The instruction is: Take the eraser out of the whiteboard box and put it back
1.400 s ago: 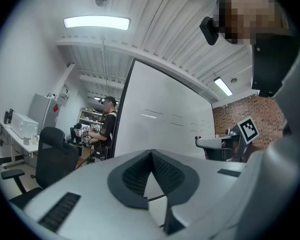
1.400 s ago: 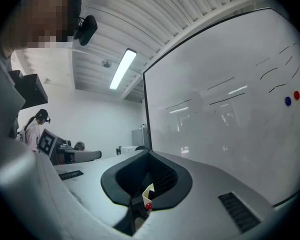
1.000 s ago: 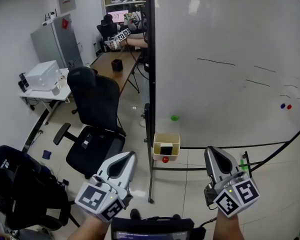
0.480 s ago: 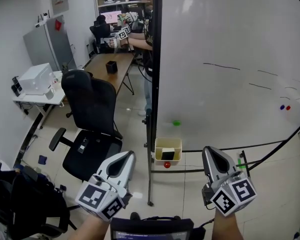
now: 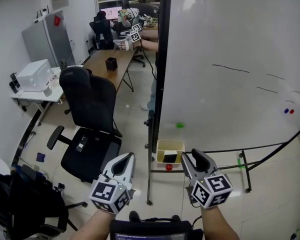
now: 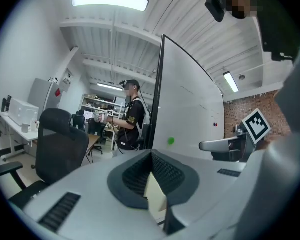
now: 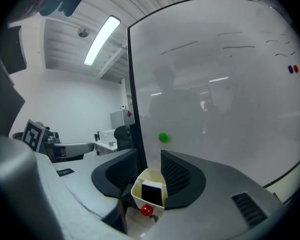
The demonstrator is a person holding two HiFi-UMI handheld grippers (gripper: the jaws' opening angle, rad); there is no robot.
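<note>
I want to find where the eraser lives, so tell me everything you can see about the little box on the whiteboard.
The box is small, cream and open-topped, with a rounded rim, and looks like plastic. It hangs upright on the whiteboard at its lower left corner, just beside the black frame edge. A black eraser stands inside it. A small red ball sits at its lower front edge. Nothing else touches it.
</note>
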